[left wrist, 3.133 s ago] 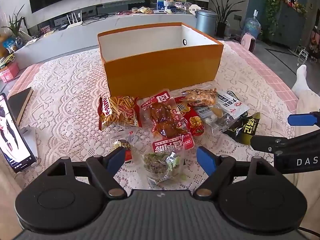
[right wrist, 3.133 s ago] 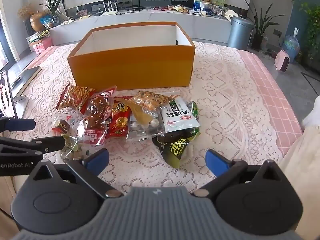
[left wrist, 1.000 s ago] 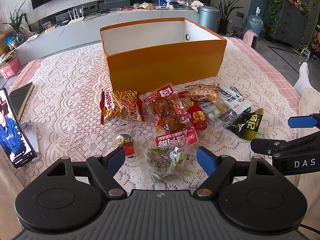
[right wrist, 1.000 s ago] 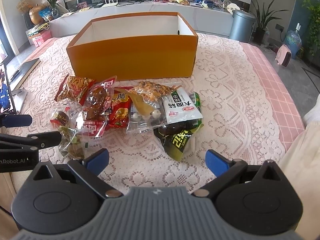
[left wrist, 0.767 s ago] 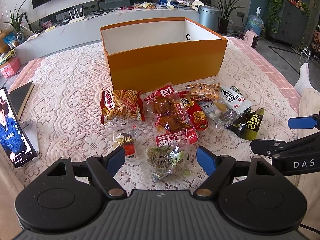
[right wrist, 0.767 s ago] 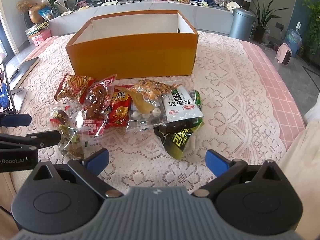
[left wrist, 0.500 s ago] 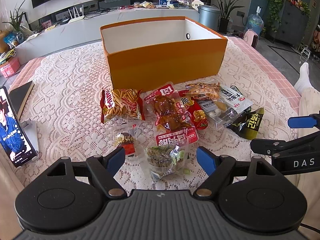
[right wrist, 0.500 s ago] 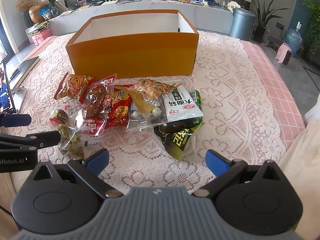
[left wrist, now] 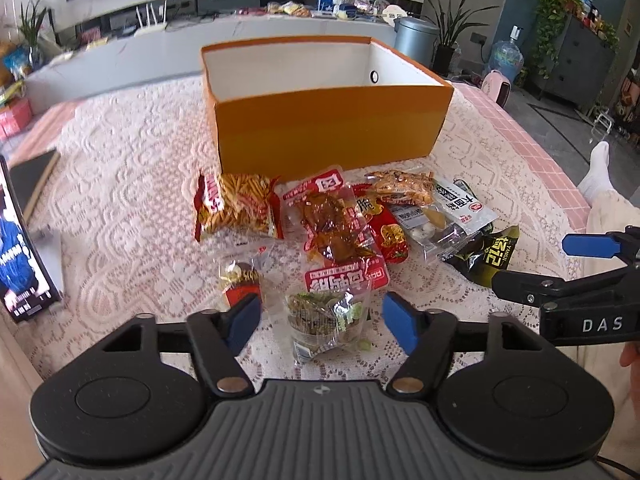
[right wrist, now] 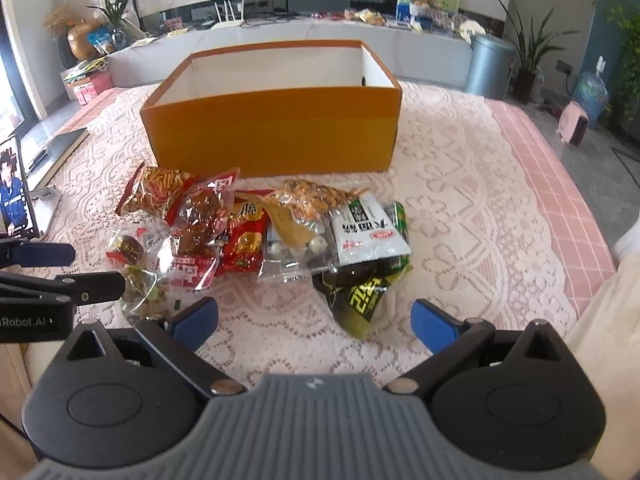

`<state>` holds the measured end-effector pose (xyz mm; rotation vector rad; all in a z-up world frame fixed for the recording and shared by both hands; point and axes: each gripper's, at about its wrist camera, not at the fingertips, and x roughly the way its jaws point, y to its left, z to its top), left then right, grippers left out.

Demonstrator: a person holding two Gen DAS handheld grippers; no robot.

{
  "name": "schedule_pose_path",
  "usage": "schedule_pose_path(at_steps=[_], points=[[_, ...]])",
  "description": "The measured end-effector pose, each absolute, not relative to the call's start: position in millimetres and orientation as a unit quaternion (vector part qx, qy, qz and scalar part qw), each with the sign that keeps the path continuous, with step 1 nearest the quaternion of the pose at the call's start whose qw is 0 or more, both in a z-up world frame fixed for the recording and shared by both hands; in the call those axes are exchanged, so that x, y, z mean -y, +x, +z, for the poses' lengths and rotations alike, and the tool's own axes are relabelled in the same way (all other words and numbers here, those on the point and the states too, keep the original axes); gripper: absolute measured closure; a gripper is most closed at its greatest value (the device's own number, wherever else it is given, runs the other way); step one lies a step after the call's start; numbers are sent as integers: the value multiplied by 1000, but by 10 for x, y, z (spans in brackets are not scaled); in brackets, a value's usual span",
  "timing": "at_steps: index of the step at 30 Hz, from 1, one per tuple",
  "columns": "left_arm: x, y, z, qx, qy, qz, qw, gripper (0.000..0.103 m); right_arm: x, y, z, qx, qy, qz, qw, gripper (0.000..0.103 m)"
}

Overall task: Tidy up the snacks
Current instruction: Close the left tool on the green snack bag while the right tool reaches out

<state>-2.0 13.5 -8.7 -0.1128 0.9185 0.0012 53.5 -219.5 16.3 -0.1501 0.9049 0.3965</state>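
A pile of snack packets lies on the lace cloth in front of an empty orange box (left wrist: 328, 132) (right wrist: 276, 132). My left gripper (left wrist: 322, 318) hovers over a clear packet of green snack (left wrist: 326, 316); its jaws are closing with the packet between them, and the blue pads (left wrist: 245, 316) stand just clear of its sides. My right gripper (right wrist: 315, 325) is open and holds nothing; a black and green packet (right wrist: 362, 298) lies just ahead of it. Further packets: red chip sticks (left wrist: 236, 208), red-labelled meat (left wrist: 336, 236), white noodle snack (right wrist: 368, 232).
A phone (left wrist: 18, 252) on a stand shows a video at the table's left edge. The right gripper's fingers (left wrist: 560, 264) reach in from the right in the left wrist view. A person's leg in light trousers (left wrist: 604, 200) is at the right. Bare lace cloth (right wrist: 480, 208) lies right of the pile.
The left gripper's jaws have narrowed around the clear green-snack packet. Both hands and all packets stay where they were.
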Motion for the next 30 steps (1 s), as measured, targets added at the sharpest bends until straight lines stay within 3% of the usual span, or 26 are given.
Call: schedule_pose_path(at_steps=[3,5,7,9,14,30], points=[[-170,-5,-136,-449,-61,-9,891,47,2197,538,110,-423,-79,193,882,4],[-177,2,-163,-451,-55,-15,891,49,2228,515,75,-404,-78,200,889,4],[-197,18,-194,-455,-59,-10,888,45,2269,489,33,-381,-79,209,897,4],[-211,48,-232,-464,-63,-6,883,26,2303,494,-17,-367,-78,211,903,4],[-149,101,-325,-476,-45,-11,878,19,2341,622,-141,-390,-72,201,896,4],[12,362,-569,-484,1,2,875,13,2401,966,-485,-417,-66,183,888,4]])
